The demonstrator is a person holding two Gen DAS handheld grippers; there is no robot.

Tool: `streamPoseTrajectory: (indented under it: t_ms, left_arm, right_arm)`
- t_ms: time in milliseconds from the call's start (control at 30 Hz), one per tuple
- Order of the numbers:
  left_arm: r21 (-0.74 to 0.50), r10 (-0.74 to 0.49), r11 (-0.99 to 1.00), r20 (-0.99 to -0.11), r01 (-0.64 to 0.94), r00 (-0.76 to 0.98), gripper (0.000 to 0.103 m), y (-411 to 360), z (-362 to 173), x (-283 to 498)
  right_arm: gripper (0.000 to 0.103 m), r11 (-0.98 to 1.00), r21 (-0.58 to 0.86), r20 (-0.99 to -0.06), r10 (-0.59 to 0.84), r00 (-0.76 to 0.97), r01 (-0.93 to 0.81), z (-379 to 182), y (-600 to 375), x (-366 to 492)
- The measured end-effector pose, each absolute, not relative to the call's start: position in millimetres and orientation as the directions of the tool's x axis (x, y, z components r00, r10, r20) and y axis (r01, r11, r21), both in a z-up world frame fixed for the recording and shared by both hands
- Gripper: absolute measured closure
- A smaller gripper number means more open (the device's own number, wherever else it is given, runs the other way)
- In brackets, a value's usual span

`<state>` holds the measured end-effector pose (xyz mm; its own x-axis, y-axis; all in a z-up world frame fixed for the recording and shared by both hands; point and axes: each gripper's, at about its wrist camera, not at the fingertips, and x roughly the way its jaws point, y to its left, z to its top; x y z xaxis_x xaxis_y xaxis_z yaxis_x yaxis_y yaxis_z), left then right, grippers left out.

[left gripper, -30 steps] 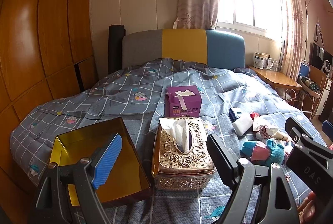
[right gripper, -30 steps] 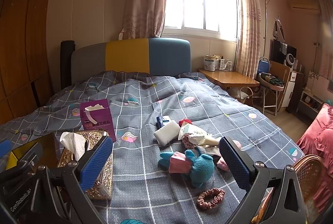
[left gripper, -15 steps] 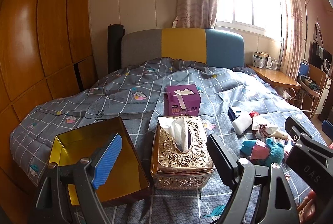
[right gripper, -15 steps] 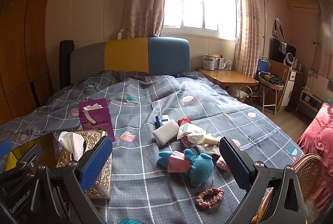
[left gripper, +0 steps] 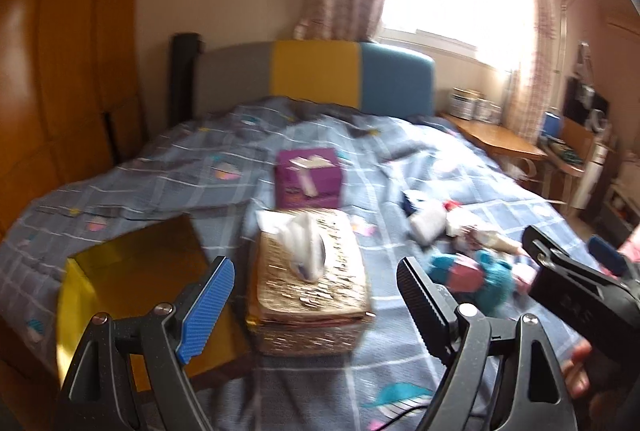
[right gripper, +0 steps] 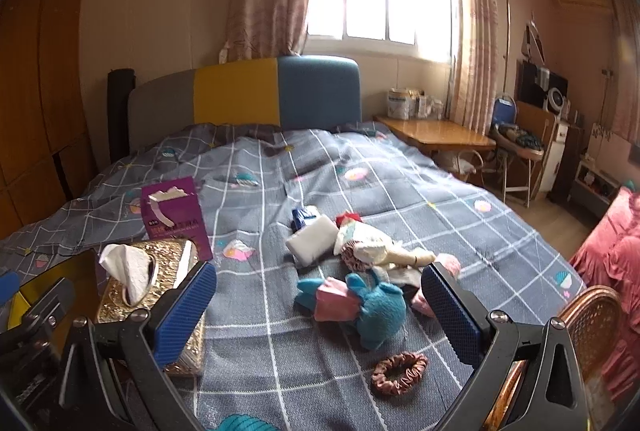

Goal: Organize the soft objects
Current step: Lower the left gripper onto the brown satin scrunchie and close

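Observation:
A pile of soft things lies on the grey checked quilt: a teal plush toy (right gripper: 374, 309) with pink cloth, a white pad (right gripper: 313, 243), a pale doll (right gripper: 380, 247) and a brown scrunchie (right gripper: 399, 373) nearest me. My right gripper (right gripper: 316, 315) hovers open just short of the plush, nothing between its fingers. The same plush (left gripper: 468, 277) shows blurred at the right of the left wrist view. My left gripper (left gripper: 316, 307) is open above a gold tissue box (left gripper: 308, 279), beside an open gold-lined tin (left gripper: 132, 291).
A purple tissue carton (right gripper: 176, 215) stands behind the gold box. A wooden wardrobe (left gripper: 60, 71) runs along the left. A bedside table (right gripper: 436, 133), chairs and a wicker chair back (right gripper: 588, 323) crowd the right side. A hand (left gripper: 580, 371) holds the right gripper body.
The left wrist view has swung and blurred, tilting right and slightly forward over the gold box. The right gripper has moved a little closer to the plush pile. Both stay open.

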<state>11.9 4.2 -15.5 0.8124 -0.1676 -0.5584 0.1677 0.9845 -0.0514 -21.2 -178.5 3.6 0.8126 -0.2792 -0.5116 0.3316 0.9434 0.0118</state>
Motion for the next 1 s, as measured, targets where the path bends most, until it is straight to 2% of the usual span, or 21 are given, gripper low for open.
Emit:
streamPoseTrajectory:
  t_ms: [233, 467, 767, 900, 1000]
  left_arm:
    - [-0.045, -0.244, 0.960, -0.613, 0.275, 0.751, 0.018, -18.9, -24.0, 23.6]
    - [-0.051, -0.349, 0.904, -0.662, 0.425, 0.664, 0.018, -55.0, -35.3, 42.7]
    - [-0.087, -0.487, 0.712, -0.775, 0.696, 0.402, 0.019, -160.0, -91.0, 44.2]
    - [-0.067, -0.486, 0.596, -0.824, 0.800, 0.293, 0.036, -208.0, -124.3, 31.6]
    - [-0.072, -0.491, 0.543, -0.836, 0.837, 0.247, 0.037, -231.8, -134.8, 25.9]
  right_arm:
    - [0.000, 0.912, 0.000, -0.556, -0.340, 0.759, 0.409, -6.5, -221.5, -24.5]
    - [0.000, 0.837, 0.050, -0.619, -0.403, 0.674, 0.546, -16.5, -298.5, -45.5]
    - [0.000, 0.755, 0.088, -0.641, -0.457, 0.617, 0.650, -19.3, -361.2, -76.9]
    - [0.000, 0.745, 0.094, -0.647, -0.459, 0.609, 0.661, -22.2, -371.6, -81.3]
    - [0.000, 0.744, 0.095, -0.656, -0.453, 0.603, 0.662, -25.5, -376.6, -83.7]
